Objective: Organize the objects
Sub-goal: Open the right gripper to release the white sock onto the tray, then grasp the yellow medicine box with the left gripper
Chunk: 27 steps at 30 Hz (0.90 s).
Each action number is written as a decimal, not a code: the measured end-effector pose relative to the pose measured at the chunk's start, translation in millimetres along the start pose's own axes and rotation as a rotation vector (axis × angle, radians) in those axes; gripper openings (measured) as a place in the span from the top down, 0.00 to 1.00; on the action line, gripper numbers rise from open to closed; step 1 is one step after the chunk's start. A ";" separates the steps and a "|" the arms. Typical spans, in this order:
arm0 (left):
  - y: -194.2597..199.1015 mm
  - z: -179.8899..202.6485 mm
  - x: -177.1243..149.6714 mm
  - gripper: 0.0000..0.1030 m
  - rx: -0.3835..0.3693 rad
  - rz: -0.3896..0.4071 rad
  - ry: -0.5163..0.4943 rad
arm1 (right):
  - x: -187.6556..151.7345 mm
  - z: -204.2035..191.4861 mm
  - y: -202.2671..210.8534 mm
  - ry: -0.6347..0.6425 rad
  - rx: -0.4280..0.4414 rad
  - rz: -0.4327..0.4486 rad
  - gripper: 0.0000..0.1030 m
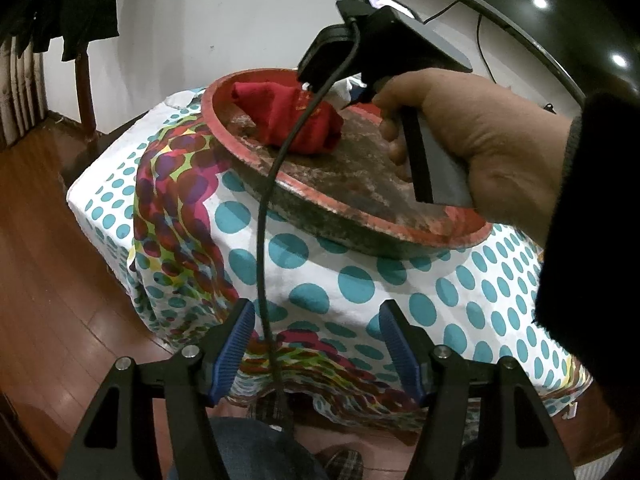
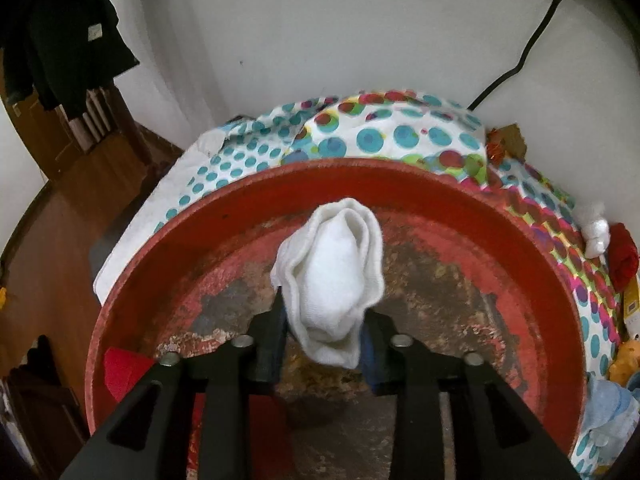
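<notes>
A worn red round tray (image 1: 248, 160) sits on a table with a dotted cloth (image 1: 352, 284). A red cloth bundle (image 1: 296, 120) lies in the tray. My left gripper (image 1: 316, 320) is open and empty, low in front of the table edge. In the left wrist view the right gripper's body (image 1: 384, 40), held by a hand, hovers over the tray. In the right wrist view my right gripper (image 2: 324, 312) is shut on a rolled white sock (image 2: 332, 276) above the tray (image 2: 540, 248). A corner of the red cloth (image 2: 124, 376) shows at the tray's left.
A black cable (image 1: 264, 220) hangs from the right gripper across the left view. More small items, a white one (image 2: 596, 232) and a red one (image 2: 624, 260), lie on the cloth right of the tray. Wooden floor (image 1: 48, 280) and a white wall surround the table.
</notes>
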<state>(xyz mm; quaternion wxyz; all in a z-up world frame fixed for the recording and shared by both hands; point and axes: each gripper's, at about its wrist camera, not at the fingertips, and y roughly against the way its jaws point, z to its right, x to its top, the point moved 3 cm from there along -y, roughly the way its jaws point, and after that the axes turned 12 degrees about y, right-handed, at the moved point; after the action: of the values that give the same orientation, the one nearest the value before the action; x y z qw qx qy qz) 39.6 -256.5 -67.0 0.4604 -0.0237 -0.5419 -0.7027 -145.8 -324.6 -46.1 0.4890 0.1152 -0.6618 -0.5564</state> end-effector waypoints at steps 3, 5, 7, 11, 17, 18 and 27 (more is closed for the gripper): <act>14.8 13.2 -1.4 0.36 -0.063 0.058 -0.055 | 0.5 6.6 30.2 0.020 -0.074 0.080 0.44; 33.5 32.3 -6.9 0.36 -0.132 0.132 -0.151 | -5.7 20.3 69.2 0.041 -0.182 0.174 0.26; 51.8 51.6 -19.7 0.36 -0.227 0.193 -0.257 | -22.3 43.1 108.4 0.061 -0.257 0.262 0.11; 76.5 82.7 -50.6 0.36 -0.463 0.175 -0.400 | -87.5 130.6 153.9 -0.034 -0.468 0.228 0.07; 94.2 110.2 -90.8 0.36 -0.639 0.116 -0.541 | -252.1 276.4 188.2 -0.356 -0.771 0.070 0.07; 95.1 112.0 -94.8 0.36 -0.653 0.118 -0.549 | -278.7 294.0 191.9 -0.420 -0.777 0.068 0.07; 29.2 142.6 -78.1 0.36 -0.426 0.117 -0.344 | -382.3 346.8 209.2 -0.713 -0.616 0.203 0.06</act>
<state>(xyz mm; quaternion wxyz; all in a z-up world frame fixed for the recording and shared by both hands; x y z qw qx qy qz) 37.8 -96.0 -28.3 0.3858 -0.2701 -0.4500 -0.7588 -143.5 232.2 -33.1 0.2950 -0.2984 -0.6004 -0.6808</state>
